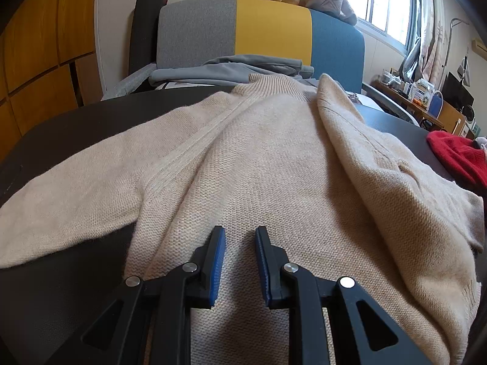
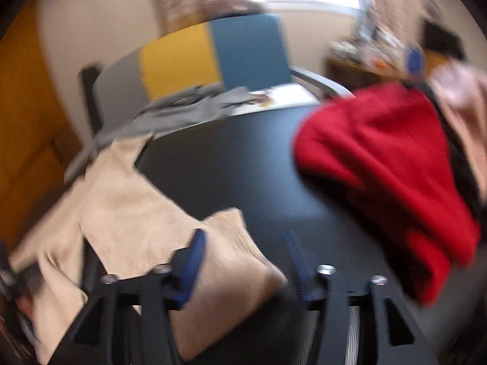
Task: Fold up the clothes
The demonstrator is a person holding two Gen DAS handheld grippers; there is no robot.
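While both grippers, left [image 1: 240, 237] and right [image 2: 243, 243], stand spread, the sweater [image 1: 258, 167] lies lengthwise on the desk [image 1: 76, 289], collar pointing away toward the chair [image 1: 258, 27].

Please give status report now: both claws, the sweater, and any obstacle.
Left claw open, over beige sweater, holding nothing. Right claw open, view blurred. Right sleeve folded across body, left sleeve spread. Red garment beside, apart.

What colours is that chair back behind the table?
Three panels: grey, yellow and blue on the chair back, sharpest in the left wrist view.
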